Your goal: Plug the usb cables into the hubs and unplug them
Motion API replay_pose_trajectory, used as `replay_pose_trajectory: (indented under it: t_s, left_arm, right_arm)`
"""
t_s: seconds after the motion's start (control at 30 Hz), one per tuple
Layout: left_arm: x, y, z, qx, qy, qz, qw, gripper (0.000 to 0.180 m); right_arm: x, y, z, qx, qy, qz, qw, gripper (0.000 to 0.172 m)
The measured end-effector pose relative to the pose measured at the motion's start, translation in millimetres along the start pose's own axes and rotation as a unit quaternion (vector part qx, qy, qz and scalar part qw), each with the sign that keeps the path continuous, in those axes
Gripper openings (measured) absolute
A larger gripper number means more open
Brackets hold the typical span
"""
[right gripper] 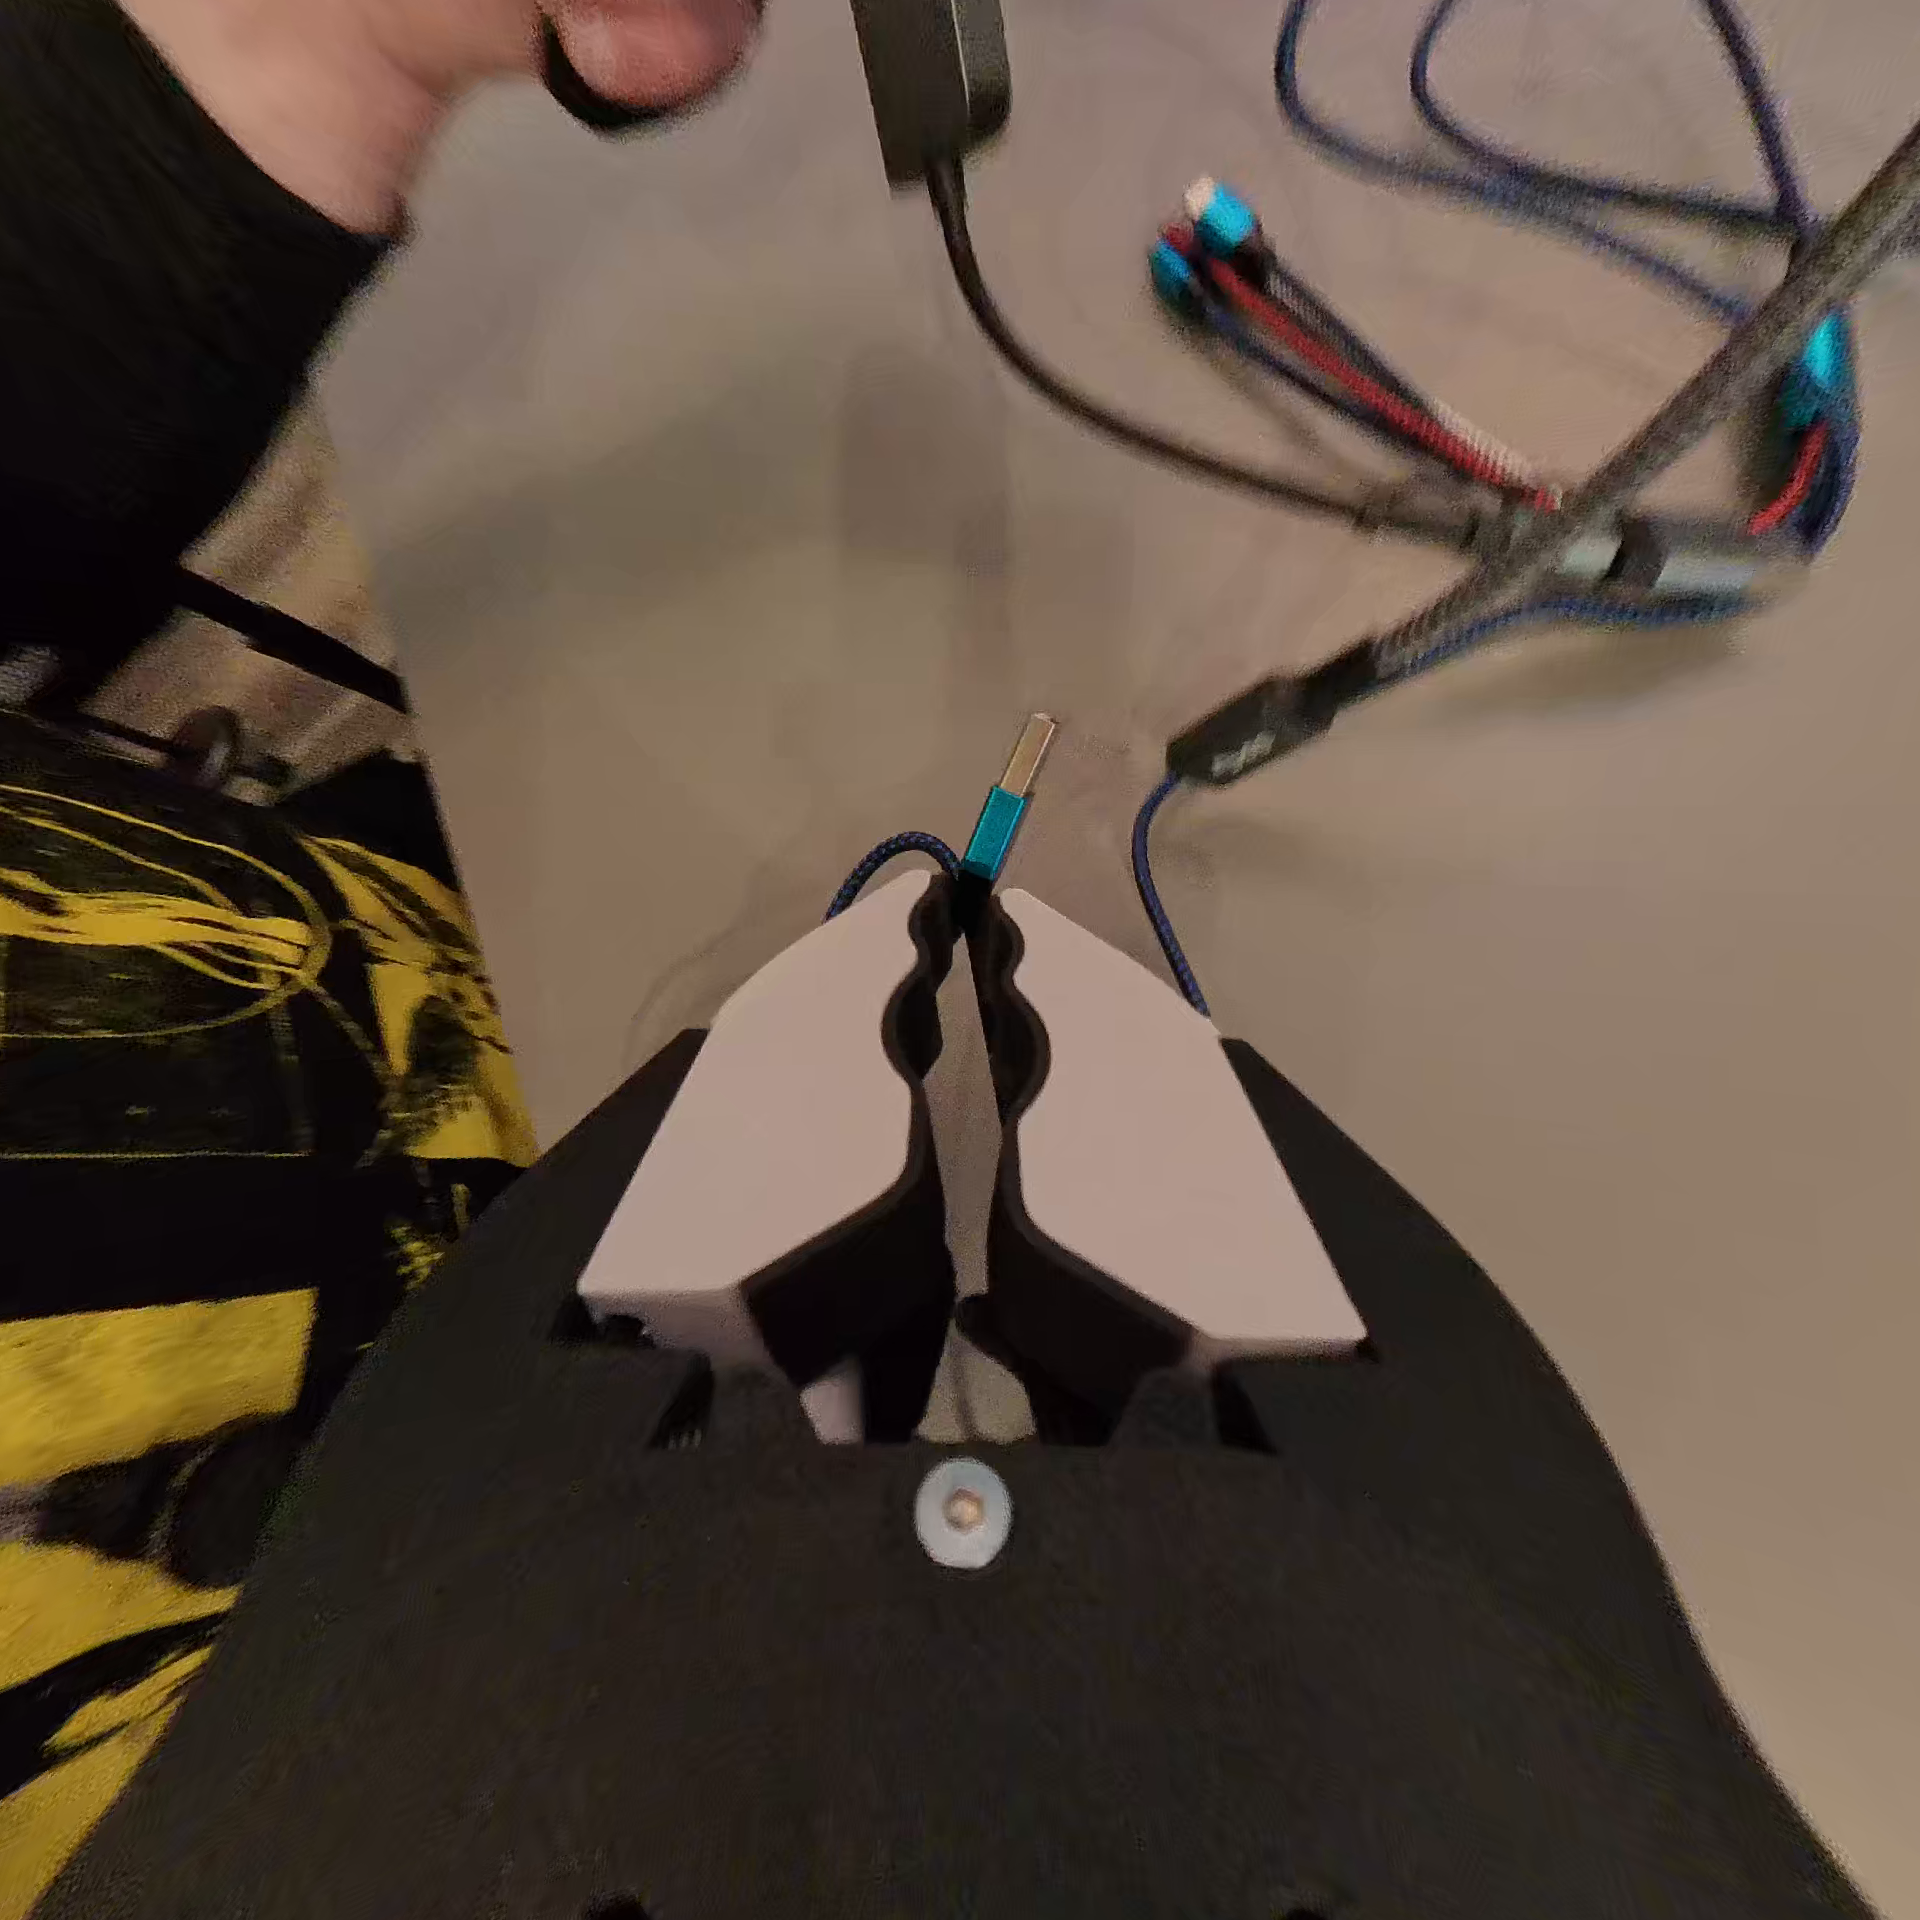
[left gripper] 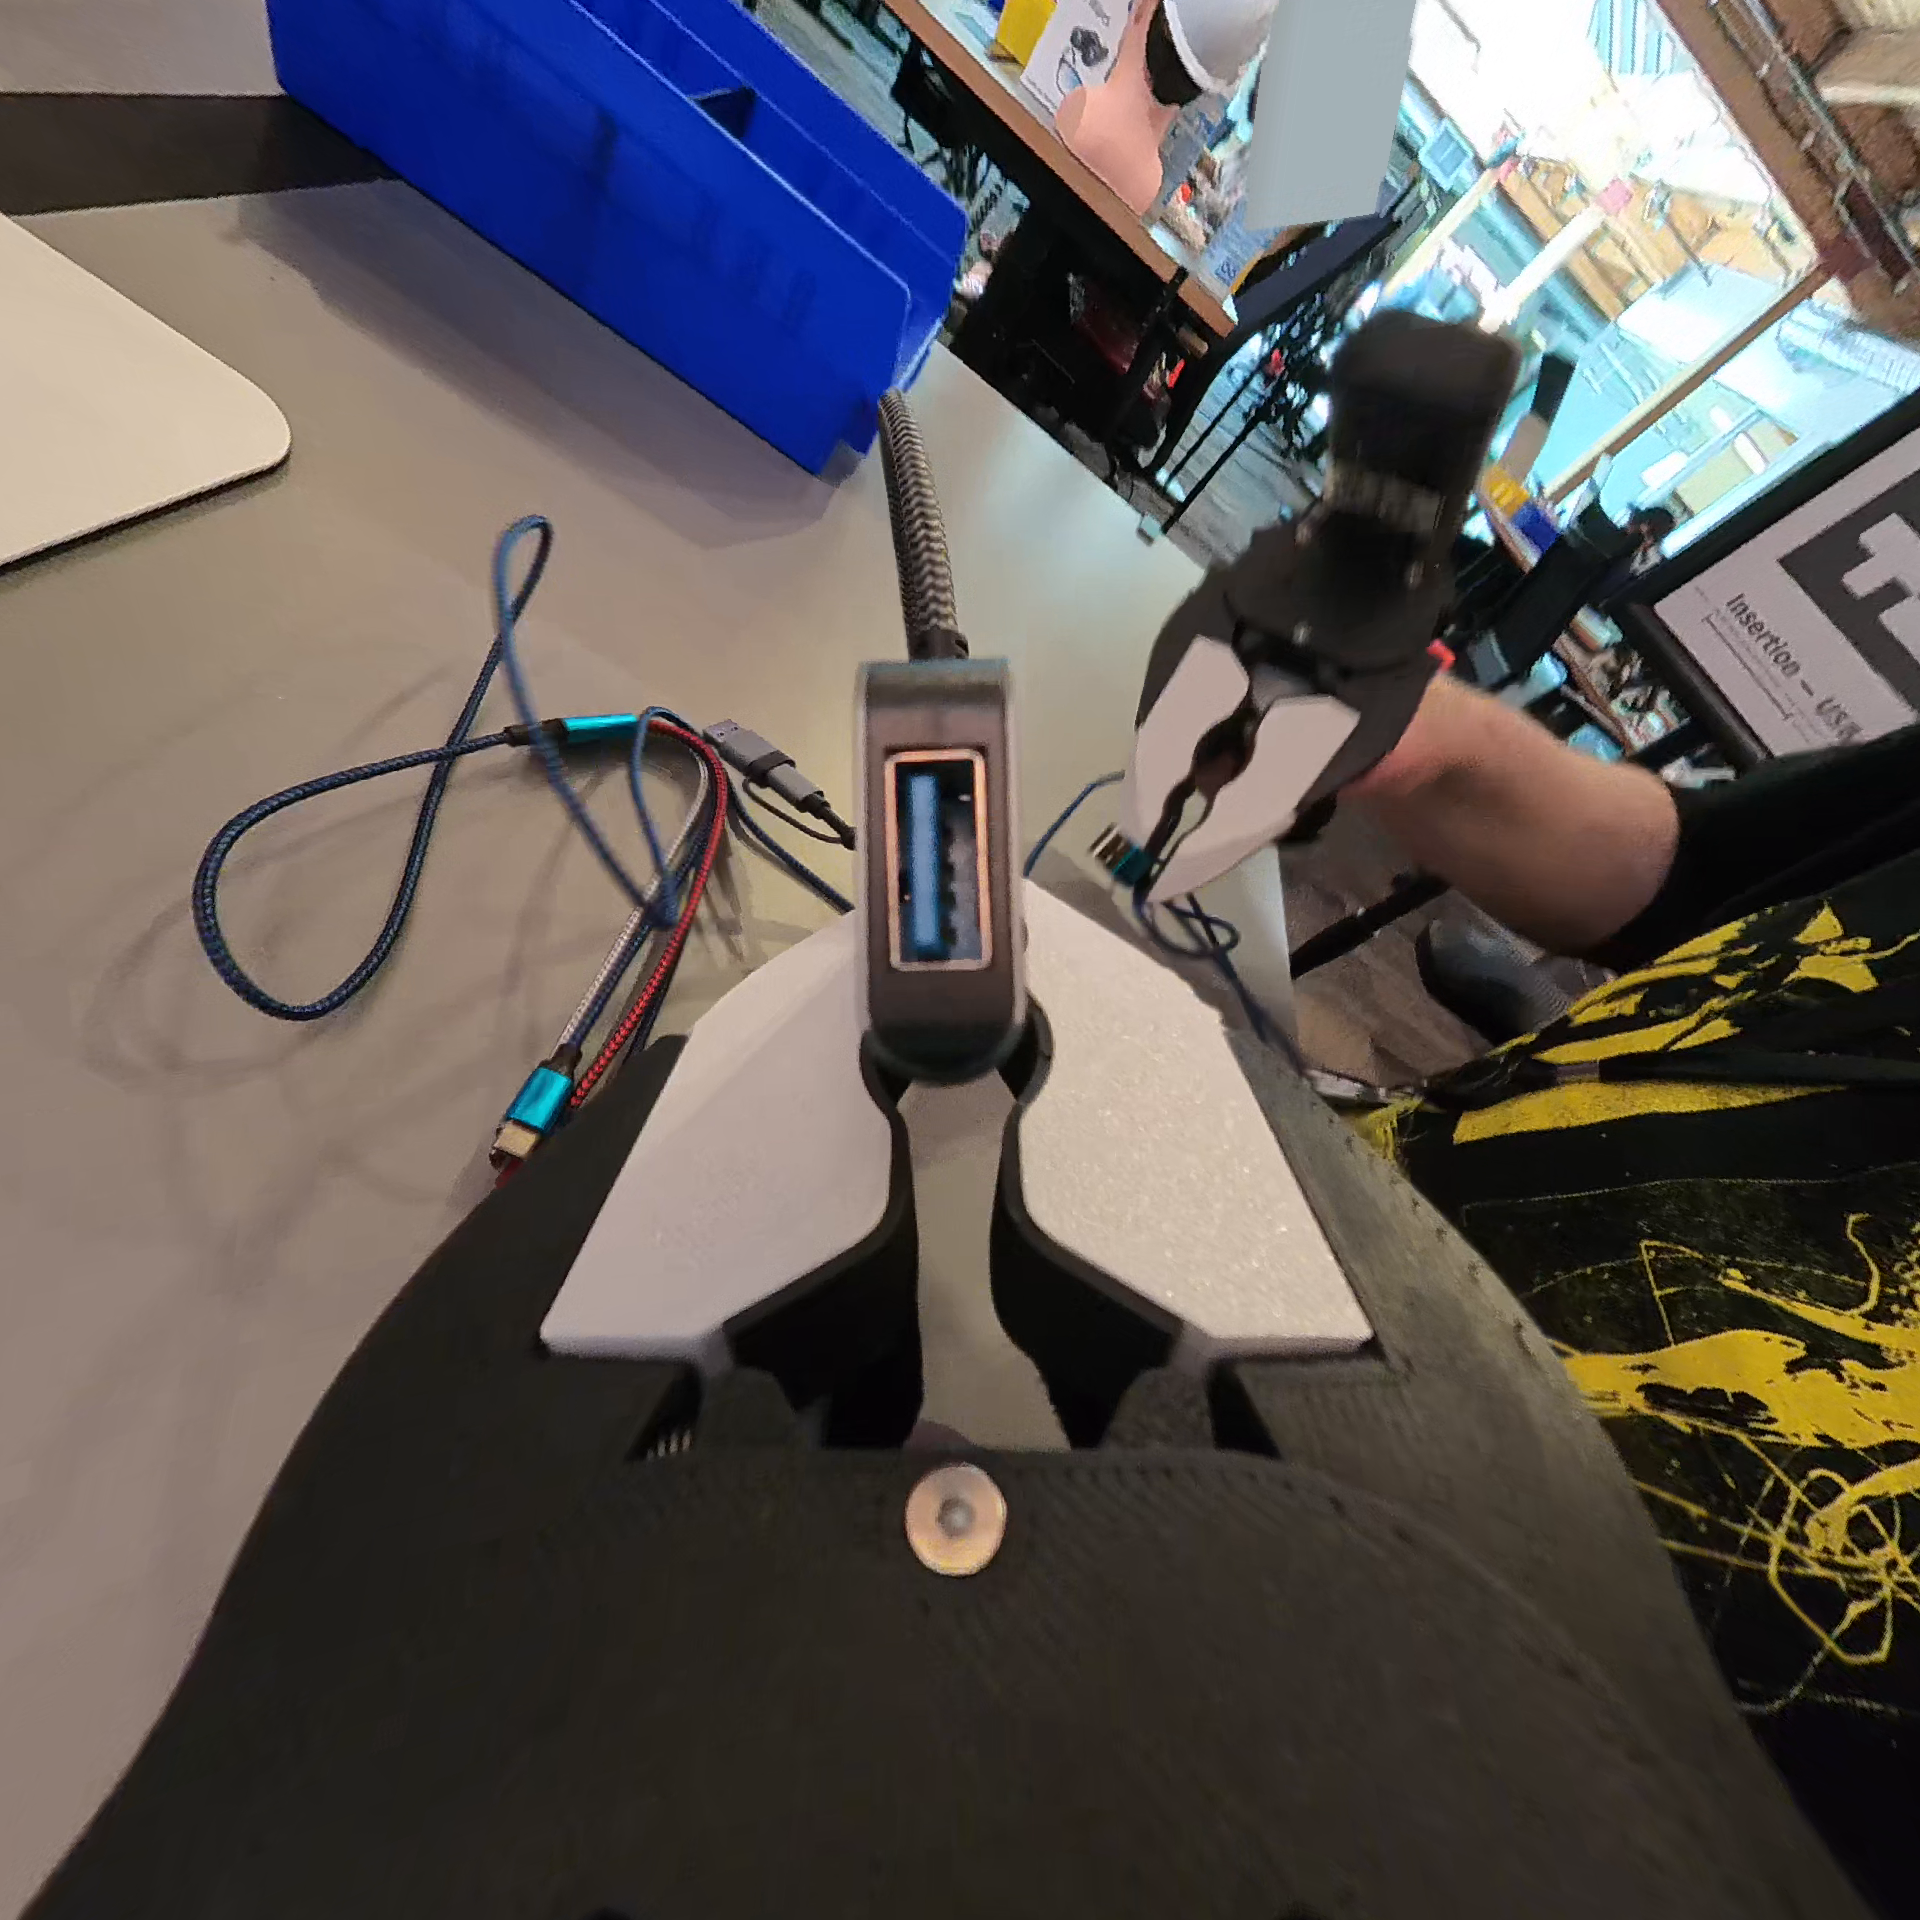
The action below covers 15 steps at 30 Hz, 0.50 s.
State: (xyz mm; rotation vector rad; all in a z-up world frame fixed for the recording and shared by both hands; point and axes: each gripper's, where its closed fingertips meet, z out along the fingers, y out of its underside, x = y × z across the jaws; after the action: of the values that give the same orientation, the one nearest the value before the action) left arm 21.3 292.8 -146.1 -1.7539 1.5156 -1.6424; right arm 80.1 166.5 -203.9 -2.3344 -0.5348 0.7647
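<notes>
Grey laminate tabletop [left gripper: 436,364] spreads under everything, with a deep blue plastic storage bin [left gripper: 623,197] at its far side and a white rounded board [left gripper: 94,416] off to my left. Across the middle lies a loose tangle of braided blue, red and grey cables [left gripper: 436,769] with teal-sleeved ends, none of them plugged into anything I can see.

My left hand-held gripper [left gripper: 951,1049] is clamped narrowly on the dark grey metal USB hub [left gripper: 935,831], holding it upright off the tabletop by its lower end, its thick braided grey lead [left gripper: 920,540] running away from me. The hub's blue-tongued port [left gripper: 935,862] faces me and stands empty.

My right hand-held gripper [right gripper: 966,899] is pinched nearly closed on the black collar of the blue braided cable's USB plug [right gripper: 1008,810], right behind the teal sleeve, with the silver tip pointing forward and slightly right. The plug hangs in the air beside the hub, near it but clearly apart.

I judge this plugging-in not yet done: plug and hub are each in hand, but I have yet to line up the tip with the port, push it home, and later pull it out.
</notes>
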Motion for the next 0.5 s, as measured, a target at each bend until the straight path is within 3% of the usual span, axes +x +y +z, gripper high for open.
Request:
replay_pose_trajectory:
  t_s: [0.07, 0.2, 0.5]
  left_arm:
    - [7.0, 2.0, 3.1, -0.022, 0.006, 0.021, 1.0, 0.011]
    - [22.3, 5.5, 11.6, -0.065, 0.011, 0.08, 0.995, 0.011]
    - [29.7, 8.8, 31.0, -0.136, -0.021, 0.168, 0.976, 0.011]
  right_arm:
    - [-13.9, -19.5, -9.6, -0.004, -0.056, -0.037, 0.998, 0.005]
    - [-24.2, -47.6, -15.8, -0.073, -0.096, -0.122, 0.985, 0.005]
    - [-12.1, -61.3, -5.7, -0.25, -0.146, -0.21, 0.934, 0.005]
